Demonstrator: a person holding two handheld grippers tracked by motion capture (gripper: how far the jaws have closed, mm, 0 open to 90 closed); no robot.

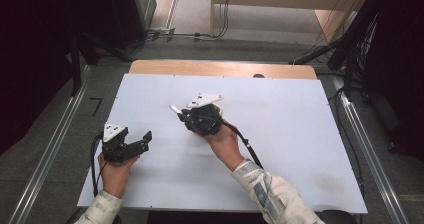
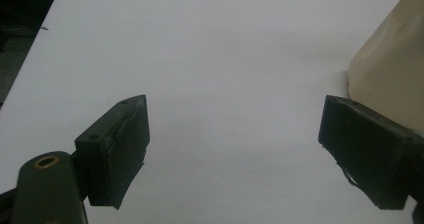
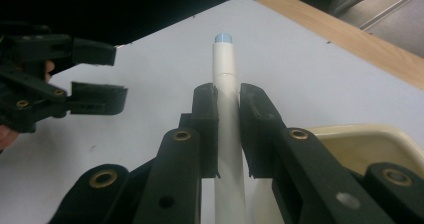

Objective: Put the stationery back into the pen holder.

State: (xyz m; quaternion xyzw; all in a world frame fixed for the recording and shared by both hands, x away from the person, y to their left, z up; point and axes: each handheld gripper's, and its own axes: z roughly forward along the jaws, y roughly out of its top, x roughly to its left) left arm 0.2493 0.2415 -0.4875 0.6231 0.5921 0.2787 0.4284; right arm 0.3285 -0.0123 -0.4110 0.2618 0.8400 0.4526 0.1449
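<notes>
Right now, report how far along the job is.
Done: the right tongs are shut on the white marker and hold it off the white board, near the cream tray. In hand: carrying it. Left: setting it down; the left tongs wait open and empty.

The high view looks forward and down over the whole white bench (image 1: 280, 149). Each gripper view sits close behind its own fingers, skimming that bench; the right one also catches the left gripper (image 3: 117, 74).
</notes>
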